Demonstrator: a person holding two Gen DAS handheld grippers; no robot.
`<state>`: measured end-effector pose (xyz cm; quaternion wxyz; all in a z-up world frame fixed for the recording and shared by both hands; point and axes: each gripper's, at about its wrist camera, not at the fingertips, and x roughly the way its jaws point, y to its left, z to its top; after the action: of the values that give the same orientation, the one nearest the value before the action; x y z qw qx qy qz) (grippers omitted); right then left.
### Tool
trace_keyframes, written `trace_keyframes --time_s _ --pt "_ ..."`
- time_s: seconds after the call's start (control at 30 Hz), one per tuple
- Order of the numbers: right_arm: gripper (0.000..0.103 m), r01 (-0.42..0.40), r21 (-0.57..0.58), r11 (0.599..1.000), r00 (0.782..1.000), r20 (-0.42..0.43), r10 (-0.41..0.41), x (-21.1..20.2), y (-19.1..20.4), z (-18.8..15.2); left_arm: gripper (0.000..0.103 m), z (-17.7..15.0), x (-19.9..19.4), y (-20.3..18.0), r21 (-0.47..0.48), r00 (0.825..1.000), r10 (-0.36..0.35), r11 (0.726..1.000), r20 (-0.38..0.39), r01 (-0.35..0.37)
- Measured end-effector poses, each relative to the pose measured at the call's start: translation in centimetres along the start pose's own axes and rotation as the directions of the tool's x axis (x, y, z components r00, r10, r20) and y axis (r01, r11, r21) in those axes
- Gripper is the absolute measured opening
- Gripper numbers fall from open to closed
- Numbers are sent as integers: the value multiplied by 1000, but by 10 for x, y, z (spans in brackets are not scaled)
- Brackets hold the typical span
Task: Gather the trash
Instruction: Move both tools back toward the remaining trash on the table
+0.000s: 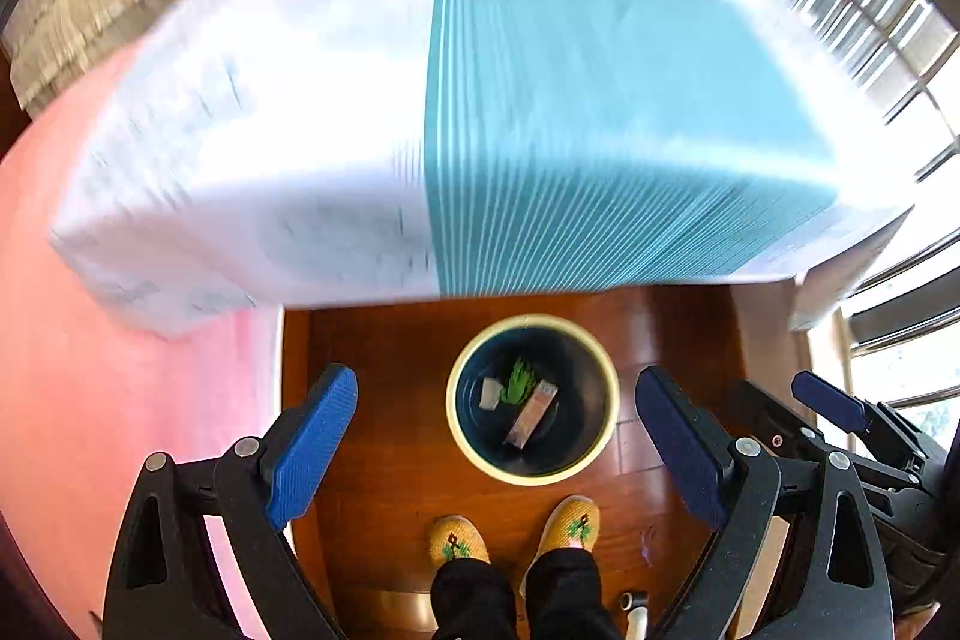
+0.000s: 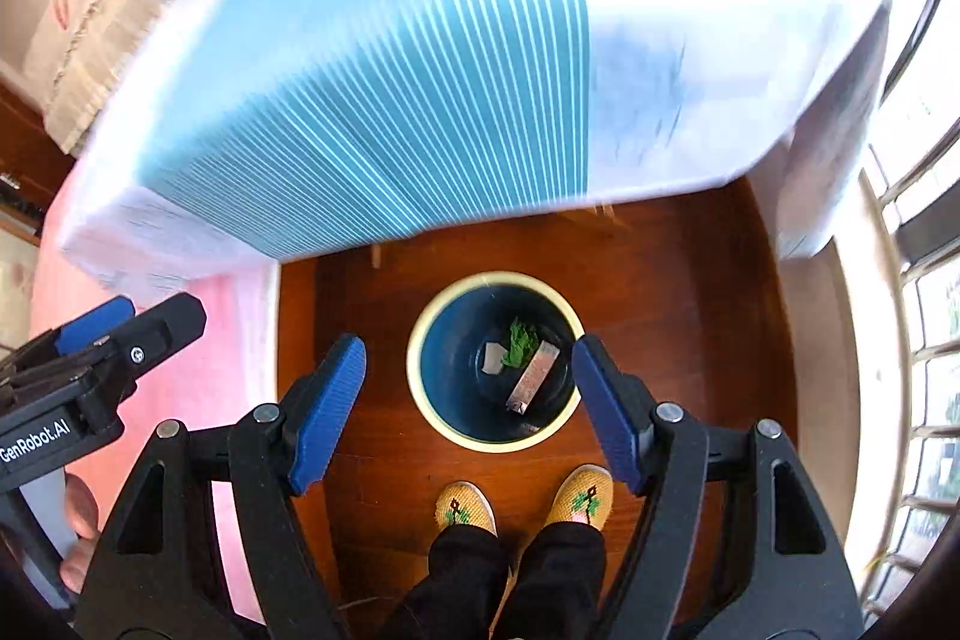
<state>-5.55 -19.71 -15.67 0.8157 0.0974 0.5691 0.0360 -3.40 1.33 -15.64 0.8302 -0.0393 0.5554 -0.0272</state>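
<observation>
Hovering over bin [image 1: 533,466], trash [image 1: 531,420] inside, apparently wrappers; both fingers [image 1: 312,445] [image 2: 606,409] spread, empty.

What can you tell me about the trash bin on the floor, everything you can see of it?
The trash bin is round, with a pale cream rim and a dark blue inside, seemingly plastic. It stands upright and open, without a lid, on the reddish wooden floor, just in front of the person's yellow slippers and near the edge of the cloth-covered table. At its bottom lie a crumpled green scrap, a small pale scrap and a silvery wrapper. Neither claw touches it.
</observation>
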Motion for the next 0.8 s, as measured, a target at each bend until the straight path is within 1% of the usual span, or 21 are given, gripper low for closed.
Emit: trace_keyframes --time_s 0.17,0.3,0.43,0.5,0.6,0.67,0.8 --pt "69 -25 -69 997 998 53 29 -80 22 32 95 25 -83 -8 -3 995 23 1000 94 -23" --pt "69 -64 -130 989 990 114 79 -140 39 54 95 45 -144 -11 -20 986 47 999 159 -45" --pt "69 -87 -192 977 973 196 125 -193 54 82 95 64 -203 -16 -46 959 106 994 263 -97" --pt "69 -93 -218 972 961 234 144 -213 62 94 95 73 -227 -18 -61 940 138 990 312 -125" --pt "69 -106 -256 961 944 277 178 -238 71 113 95 85 -256 -19 -84 917 170 985 361 -149" --pt "69 -109 -276 955 937 292 191 -247 78 127 95 92 -268 -20 -96 906 185 982 381 -161" --pt "69 -102 -307 946 927 315 202 -258 91 154 95 112 -280 -18 -108 904 184 982 385 -154"
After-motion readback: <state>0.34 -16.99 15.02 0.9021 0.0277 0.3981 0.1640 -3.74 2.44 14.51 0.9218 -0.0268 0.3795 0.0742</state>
